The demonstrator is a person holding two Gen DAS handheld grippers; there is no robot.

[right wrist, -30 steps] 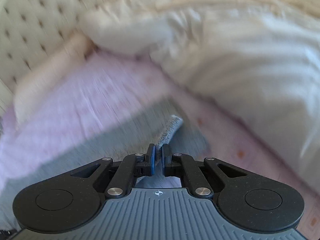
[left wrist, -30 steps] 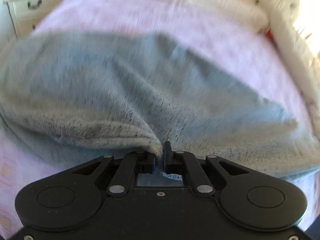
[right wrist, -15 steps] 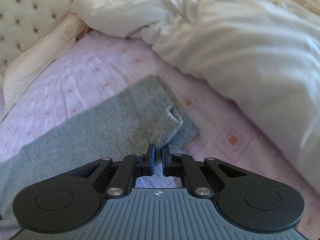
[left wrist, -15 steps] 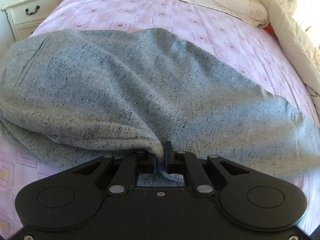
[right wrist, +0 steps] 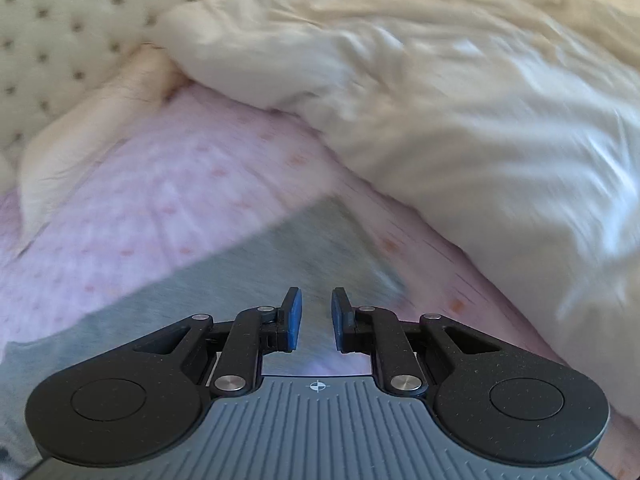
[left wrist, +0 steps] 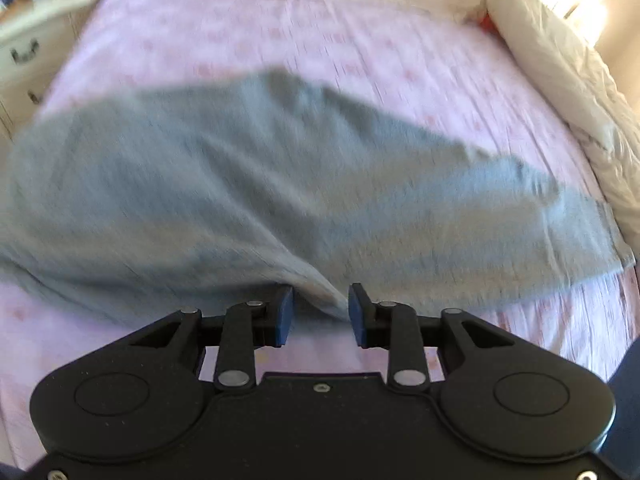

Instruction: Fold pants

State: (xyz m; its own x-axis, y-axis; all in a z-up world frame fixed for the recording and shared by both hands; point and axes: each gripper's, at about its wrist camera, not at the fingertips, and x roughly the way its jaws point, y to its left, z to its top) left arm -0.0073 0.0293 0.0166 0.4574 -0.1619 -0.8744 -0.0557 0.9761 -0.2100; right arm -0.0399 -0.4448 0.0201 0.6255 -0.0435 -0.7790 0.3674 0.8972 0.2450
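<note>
Both grips let go since 0.5 s back: left gripper (left wrist: 320,310) & right gripper (right wrist: 316,316) now gape, holding nothing. Pants (left wrist: 280,200) lie just ahead, folded lengthwise. Next, I'd guess: re-grab for cross fold.

Motion smears my view: the grey knit pants (left wrist: 280,184) lose their weave and run off the left edge. The cream nightstand (left wrist: 28,52) is cropped, and the white rumpled duvet (right wrist: 480,128) streaks past the right edge.

Grey knit pants (left wrist: 260,184) lying flat, folded lengthwise across pink bedsheet (left wrist: 360,40).
</note>
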